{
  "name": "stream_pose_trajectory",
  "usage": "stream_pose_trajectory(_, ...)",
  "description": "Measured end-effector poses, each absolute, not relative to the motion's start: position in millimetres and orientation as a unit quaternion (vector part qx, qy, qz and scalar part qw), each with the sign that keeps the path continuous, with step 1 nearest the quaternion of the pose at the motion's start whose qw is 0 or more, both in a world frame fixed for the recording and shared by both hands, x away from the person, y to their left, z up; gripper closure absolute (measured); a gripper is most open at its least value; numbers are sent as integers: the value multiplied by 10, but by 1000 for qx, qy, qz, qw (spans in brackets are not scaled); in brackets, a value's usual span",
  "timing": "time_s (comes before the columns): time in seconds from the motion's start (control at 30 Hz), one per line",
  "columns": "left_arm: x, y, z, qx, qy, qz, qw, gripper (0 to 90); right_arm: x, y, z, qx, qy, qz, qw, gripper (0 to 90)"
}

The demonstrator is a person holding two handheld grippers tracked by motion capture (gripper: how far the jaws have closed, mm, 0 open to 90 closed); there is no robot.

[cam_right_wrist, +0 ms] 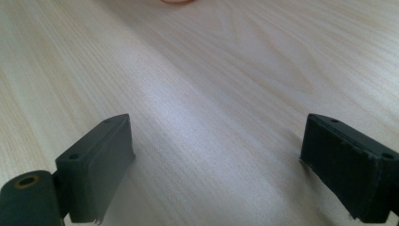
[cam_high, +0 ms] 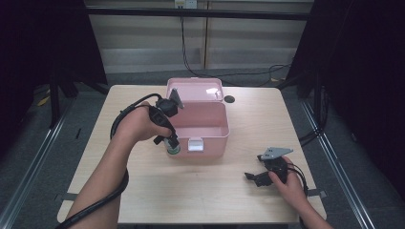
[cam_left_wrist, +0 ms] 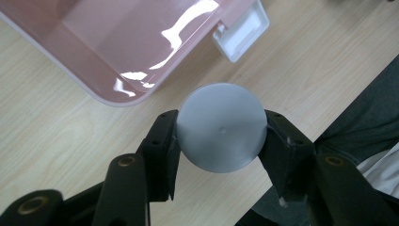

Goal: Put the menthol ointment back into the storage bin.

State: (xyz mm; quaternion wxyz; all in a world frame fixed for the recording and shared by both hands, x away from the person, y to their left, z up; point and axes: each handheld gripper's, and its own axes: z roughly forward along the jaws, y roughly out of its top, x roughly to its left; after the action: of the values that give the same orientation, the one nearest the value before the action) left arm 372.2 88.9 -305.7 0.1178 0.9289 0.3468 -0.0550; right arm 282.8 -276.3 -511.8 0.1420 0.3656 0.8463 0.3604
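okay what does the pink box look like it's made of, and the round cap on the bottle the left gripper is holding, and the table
Pink box: likely glossy moulded plastic; bright glare streaks on its wall. Round cap: probably matte grey plastic, with an even dull surface and a tiny centre dimple. Table: pale wood or wood-look laminate, with visible grain lines; can't tell which.

From above, the left gripper [cam_high: 168, 138] and hand cover most of the bottle [cam_high: 172, 148], so just its bottom bit with some green peeks out beside the box [cam_high: 210, 138]. Label's way too small to read. In the left gripper view the grey cap [cam_left_wrist: 221, 127] hides the bottle's whole body, and the box is chopped off by the top and left edges. Inside of the box past its front wall is hidden from above. Dark round thing [cam_high: 229, 99] right of the box lid: can't tell what it is.
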Motion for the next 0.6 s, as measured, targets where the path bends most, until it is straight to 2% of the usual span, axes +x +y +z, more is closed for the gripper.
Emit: stream_pose_trajectory(0.6, 3904, 754, -2816, 925, 354, -49, 132, 502, 2827, -2764, -5117, 365, 847, 359, 141, 90)
